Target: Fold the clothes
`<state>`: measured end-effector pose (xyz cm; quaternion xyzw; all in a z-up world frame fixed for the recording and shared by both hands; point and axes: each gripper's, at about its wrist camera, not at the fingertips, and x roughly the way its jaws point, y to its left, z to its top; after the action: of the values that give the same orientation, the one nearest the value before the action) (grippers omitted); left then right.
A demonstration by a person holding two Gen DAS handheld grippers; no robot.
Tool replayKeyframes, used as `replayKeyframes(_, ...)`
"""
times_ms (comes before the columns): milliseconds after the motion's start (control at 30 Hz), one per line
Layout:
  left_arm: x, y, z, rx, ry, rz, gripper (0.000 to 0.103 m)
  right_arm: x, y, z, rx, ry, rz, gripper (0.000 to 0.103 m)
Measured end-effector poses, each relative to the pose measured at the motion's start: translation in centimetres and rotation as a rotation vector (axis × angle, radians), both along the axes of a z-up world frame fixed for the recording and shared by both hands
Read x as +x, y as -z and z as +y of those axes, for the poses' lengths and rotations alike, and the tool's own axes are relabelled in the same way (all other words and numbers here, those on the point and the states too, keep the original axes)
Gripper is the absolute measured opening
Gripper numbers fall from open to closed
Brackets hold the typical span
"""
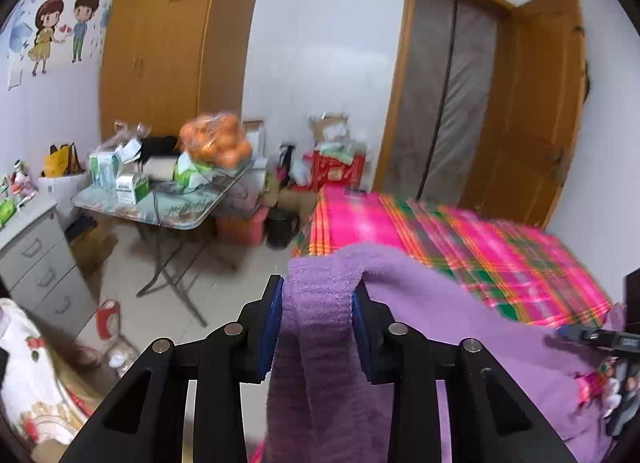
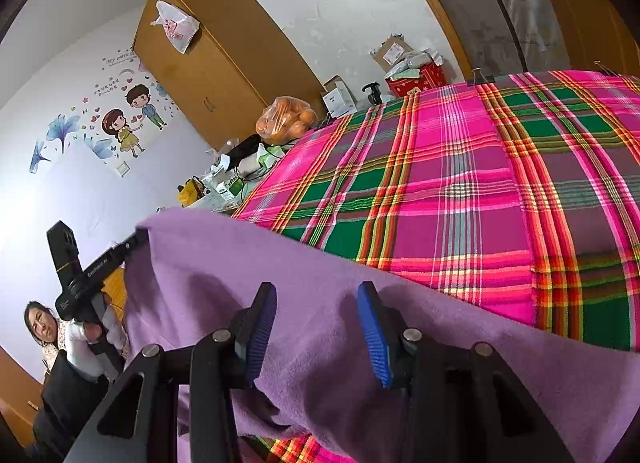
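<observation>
A purple fleece garment (image 1: 460, 327) hangs over the near edge of a bed with a pink and green plaid cover (image 1: 460, 239). My left gripper (image 1: 316, 303) is shut on a bunched fold of it, lifted above the floor beside the bed. At the far right of the left wrist view, the right gripper (image 1: 580, 333) sits over the garment. In the right wrist view my right gripper (image 2: 316, 323) stands open just above the spread purple garment (image 2: 320, 367), fabric lying between its blue fingers (image 2: 374, 335) unpinched. The left gripper (image 2: 136, 239) holds the garment's far corner.
A folding table (image 1: 176, 207) loaded with boxes and a bag of oranges (image 1: 216, 143) stands left of the bed. Grey drawers (image 1: 36, 255) are further left, a wooden wardrobe (image 1: 168, 39) behind, a door (image 1: 532, 111) at the right. A person (image 2: 52, 339) holds the left gripper.
</observation>
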<state>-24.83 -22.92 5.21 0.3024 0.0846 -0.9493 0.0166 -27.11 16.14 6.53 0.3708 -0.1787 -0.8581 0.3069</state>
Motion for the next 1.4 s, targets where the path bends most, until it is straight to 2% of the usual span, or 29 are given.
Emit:
replayKeyframes(67,-2.1,2.4,-1.6,0.060,-0.045,-0.175,0.037,0.0,0.0,0.0,-0.003,-0.001,-0.002,0.043)
replayKeyframes(100,-2.0,2.8,-2.1,0.073,-0.063,-0.195,0.038,0.0,0.0,0.0,-0.004,-0.001,-0.002,0.043)
replayKeyframes(133,-1.5,2.8,-2.4,0.077,-0.069,-0.178,0.043,0.0,0.1,0.0,-0.005,-0.001,-0.003,0.043)
replayKeyframes(300,2.9,0.5,-2.4,0.079,-0.085,-0.097,0.046,0.0,0.1,0.0,-0.003,-0.001,-0.005,0.043)
replayKeyframes(433,7.6,-0.1,-1.7,0.056,-0.041,-0.102,0.049,0.0,0.0,-0.1,-0.003,0.001,-0.004,0.043)
replayKeyframes(500,10.2,0.5,-1.0,0.031,-0.021,-0.124,0.051,0.0,0.0,-0.1,-0.003,0.001,-0.004,0.043)
replayKeyframes(567,13.3,1.6,-0.7,0.026,-0.041,-0.134,0.052,0.0,-0.1,-0.1,-0.003,0.001,-0.005,0.043)
replayKeyframes(733,20.6,3.7,-1.5,0.133,-0.144,-0.109,0.064,0.0,0.0,-0.1,-0.012,0.001,-0.008,0.043)
replayKeyframes(833,24.0,4.1,-0.6,0.211,-0.184,-0.082,0.065,-0.2,0.1,0.0,-0.015,-0.001,-0.012,0.043)
replayKeyframes(967,25.2,4.2,1.0,0.246,-0.232,-0.048,0.065,-0.2,0.2,0.1,-0.022,-0.001,-0.017,0.043)
replayKeyframes(1100,23.1,5.0,2.0,0.247,-0.245,-0.104,0.065,-0.2,0.2,0.1,-0.027,-0.001,-0.017,0.043)
replayKeyframes(1167,21.9,5.4,2.0,0.254,-0.267,-0.128,0.063,-0.2,0.2,0.1,-0.028,-0.001,-0.018,0.043)
replayKeyframes(1200,21.3,5.6,1.9,0.256,-0.279,-0.140,0.051,-0.3,0.3,0.2,-0.028,-0.001,-0.018,0.043)
replayKeyframes(1233,20.8,5.6,1.8,0.254,-0.291,-0.152,0.027,-0.3,0.3,0.2,-0.028,-0.002,-0.019,0.043)
replayKeyframes(1267,20.6,5.6,1.6,0.259,-0.300,-0.155,0.009,-0.3,0.3,0.2,-0.027,-0.003,-0.020,0.043)
replayKeyframes(1400,22.5,5.3,0.9,0.313,-0.309,-0.118,0.007,-0.3,0.2,0.4,-0.029,-0.002,-0.018,0.044)
